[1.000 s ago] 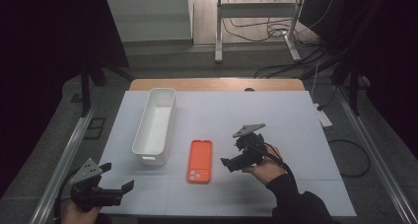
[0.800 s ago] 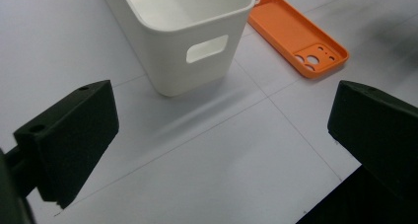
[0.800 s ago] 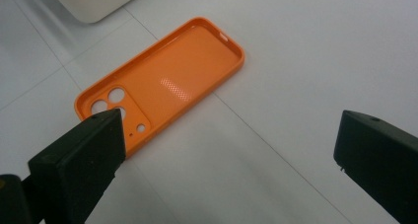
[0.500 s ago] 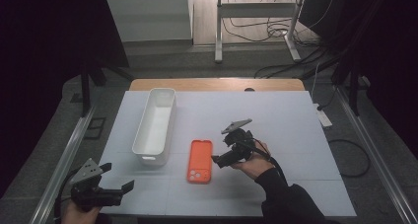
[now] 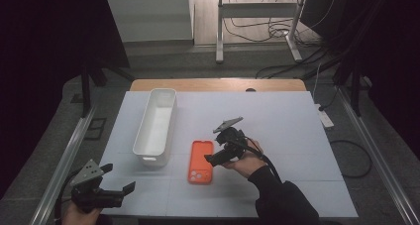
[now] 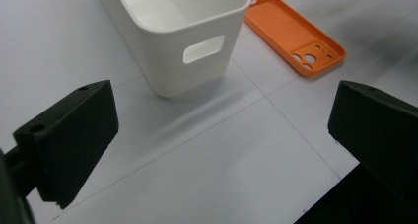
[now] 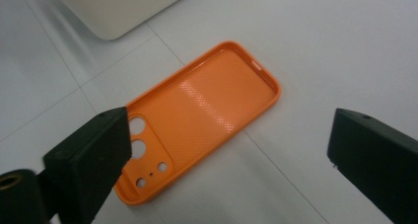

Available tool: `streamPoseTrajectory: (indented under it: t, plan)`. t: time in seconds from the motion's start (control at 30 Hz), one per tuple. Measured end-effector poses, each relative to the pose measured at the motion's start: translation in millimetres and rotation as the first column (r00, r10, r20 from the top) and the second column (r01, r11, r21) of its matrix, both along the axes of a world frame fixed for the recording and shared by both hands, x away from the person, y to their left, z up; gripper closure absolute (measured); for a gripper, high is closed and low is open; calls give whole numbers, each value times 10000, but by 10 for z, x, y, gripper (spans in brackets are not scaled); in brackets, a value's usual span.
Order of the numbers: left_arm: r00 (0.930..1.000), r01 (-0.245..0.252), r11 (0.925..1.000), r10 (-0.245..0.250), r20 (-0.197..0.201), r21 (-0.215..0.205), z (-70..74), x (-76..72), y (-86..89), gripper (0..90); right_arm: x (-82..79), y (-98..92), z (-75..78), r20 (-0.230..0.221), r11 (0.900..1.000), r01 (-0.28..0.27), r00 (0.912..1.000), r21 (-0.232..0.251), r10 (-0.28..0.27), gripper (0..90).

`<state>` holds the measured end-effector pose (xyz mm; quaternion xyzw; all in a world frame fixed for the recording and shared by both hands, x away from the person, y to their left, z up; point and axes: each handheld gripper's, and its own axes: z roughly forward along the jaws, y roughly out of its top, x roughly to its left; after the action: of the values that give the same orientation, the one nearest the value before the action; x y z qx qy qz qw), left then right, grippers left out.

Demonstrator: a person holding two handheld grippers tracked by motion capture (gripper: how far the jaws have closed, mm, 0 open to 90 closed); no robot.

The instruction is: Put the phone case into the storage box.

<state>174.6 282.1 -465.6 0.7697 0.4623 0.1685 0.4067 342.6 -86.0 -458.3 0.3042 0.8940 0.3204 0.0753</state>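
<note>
An orange phone case [image 5: 200, 161] [image 7: 202, 120] lies inside-up on the white table [image 5: 287, 121], camera cut-outs toward the near edge. My right gripper [image 5: 214, 151] [image 7: 229, 135] hovers at the case's right edge, pointing left and down at it. Its jaws have just been closing a little but still stand wide; the case lies below and between them, untouched. To the case's left stands a long white bin [image 5: 151, 159] [image 6: 182, 51], empty inside. My left gripper [image 5: 119, 178] [image 6: 222, 125] rests open at the table's near left corner, holding nothing. The case [image 6: 295, 34] lies beyond it, to the bin's right.
A corner of the white bin [image 7: 118, 7] lies just past the case's top left. A wooden strip [image 5: 218, 84] borders the table's far edge, metal rails run along both sides, and a white power strip [image 5: 325, 119] lies off the right edge.
My right gripper has moved left toward the orange case and now sits against its right edge. The left gripper, case and bin have stayed put.
</note>
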Motion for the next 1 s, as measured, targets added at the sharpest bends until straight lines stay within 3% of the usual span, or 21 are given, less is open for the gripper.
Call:
streamPoseTrajectory:
  t: [0.23, 0.37, 0.43, 0.63, 0.9, 1.0]
  plan:
    - [10000, 24, 10000, -24, 10, -5, 0, -1, 0, 0, 2, 57, -14, -25, 9995, -330, 9995, -14, 330, 191]
    - [10000, 56, 10000, -56, 29, 40, 0, -2, -6, 0, 7, 82, -9, -137, 9986, -529, 9985, 48, 530, 364]
    - [10000, 58, 10000, -58, 31, 44, 0, -2, -7, 0, 7, 89, -11, -116, 9983, -581, 9982, 3, 581, 383]
    - [10000, 68, 9999, -68, 44, 75, 0, -3, -12, 0, 5, 141, -23, -41, 9951, -974, 9952, -156, 974, 585]
    - [9999, 89, 9999, -90, 53, 93, 0, -4, -13, 0, 17, 208, -75, -233, 9923, -1196, 9926, -329, 1189, 709]
    - [9999, 92, 9999, -92, 57, 96, 1, -5, -13, 0, 20, 241, -104, -317, 9906, -1319, 9909, -369, 1307, 794]
